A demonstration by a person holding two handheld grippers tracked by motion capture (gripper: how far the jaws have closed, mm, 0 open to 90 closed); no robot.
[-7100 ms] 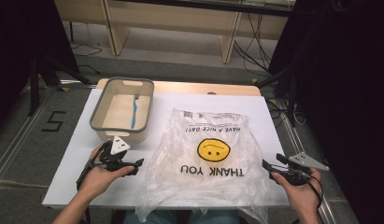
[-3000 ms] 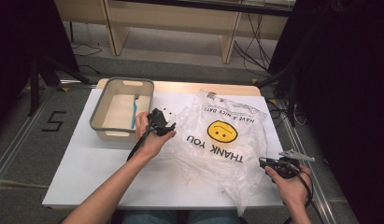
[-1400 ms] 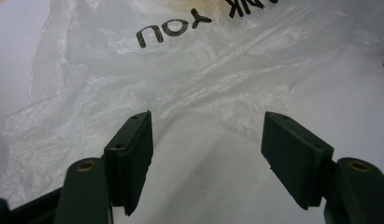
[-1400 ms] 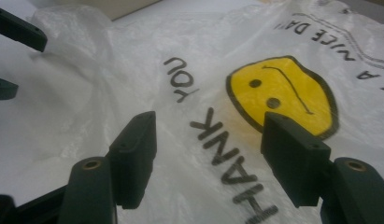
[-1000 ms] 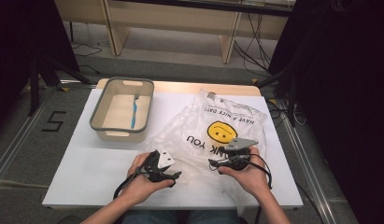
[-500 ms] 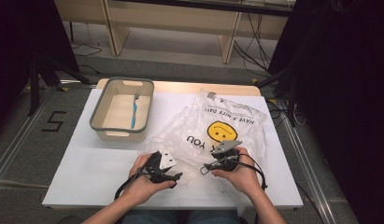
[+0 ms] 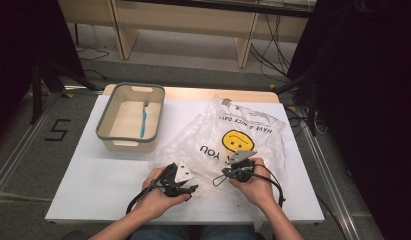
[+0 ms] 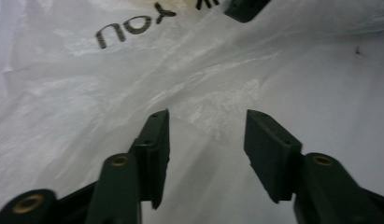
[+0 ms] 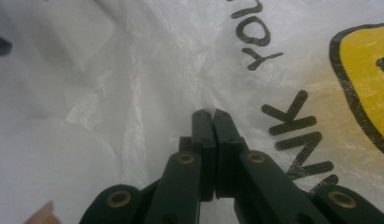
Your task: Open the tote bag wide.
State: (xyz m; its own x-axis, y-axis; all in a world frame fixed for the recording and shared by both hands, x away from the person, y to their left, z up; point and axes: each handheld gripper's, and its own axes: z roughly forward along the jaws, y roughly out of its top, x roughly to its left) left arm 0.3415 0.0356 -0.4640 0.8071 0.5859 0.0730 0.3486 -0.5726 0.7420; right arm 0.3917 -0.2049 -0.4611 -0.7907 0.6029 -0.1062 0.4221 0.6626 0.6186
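- The plastic bag lay crumpled just right of the bin.
- The right gripper had just clamped fully onto the bag's film.
- The left gripper, jaws half open and closing, gripped nothing, bag film between them.
- A toothbrush lay inside the bin.

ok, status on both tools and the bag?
Right tool shut on plastic bag film. Left tool half open, just been closing, film between jaws, not pinched. Nothing in the way.
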